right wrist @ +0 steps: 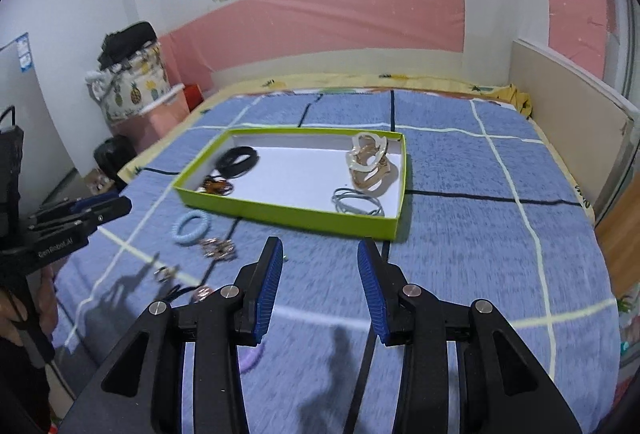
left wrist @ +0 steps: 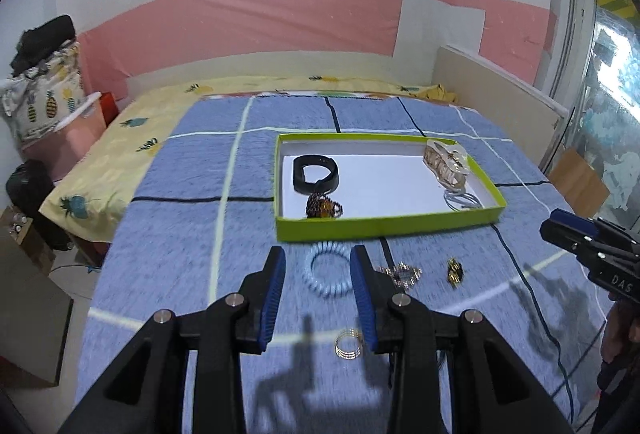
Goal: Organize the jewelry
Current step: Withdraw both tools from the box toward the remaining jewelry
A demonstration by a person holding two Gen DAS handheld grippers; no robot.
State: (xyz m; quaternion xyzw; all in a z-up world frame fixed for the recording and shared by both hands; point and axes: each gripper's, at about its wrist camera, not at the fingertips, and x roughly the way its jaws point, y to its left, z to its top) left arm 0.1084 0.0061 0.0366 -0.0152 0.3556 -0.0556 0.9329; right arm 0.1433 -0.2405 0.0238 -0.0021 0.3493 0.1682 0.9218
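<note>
A green tray (left wrist: 384,228) (right wrist: 288,212) with a white floor lies on the blue checked bedspread. It holds a black bracelet (left wrist: 316,174) (right wrist: 238,160), a brown beaded piece (left wrist: 322,206) (right wrist: 218,188), gold hair claws (left wrist: 446,166) (right wrist: 370,158) and grey hair ties (left wrist: 462,200) (right wrist: 356,202). In front of it lie a pale blue spiral tie (left wrist: 328,274) (right wrist: 191,228), a jewelled brooch (left wrist: 402,274) (right wrist: 218,248), a gold earring (left wrist: 455,271) and a gold ring (left wrist: 349,344) (right wrist: 165,273). My left gripper (left wrist: 318,258) (right wrist: 124,206) hovers open above the spiral tie and holds nothing. My right gripper (right wrist: 320,252) (left wrist: 546,228) is open and empty too.
A purple hair tie (right wrist: 250,358) and a rose-coloured piece on a black cord (right wrist: 202,292) lie near my right gripper. A beige board (right wrist: 568,106) stands along the bed's right side. A pineapple-print bag (left wrist: 44,102) sits past the left edge.
</note>
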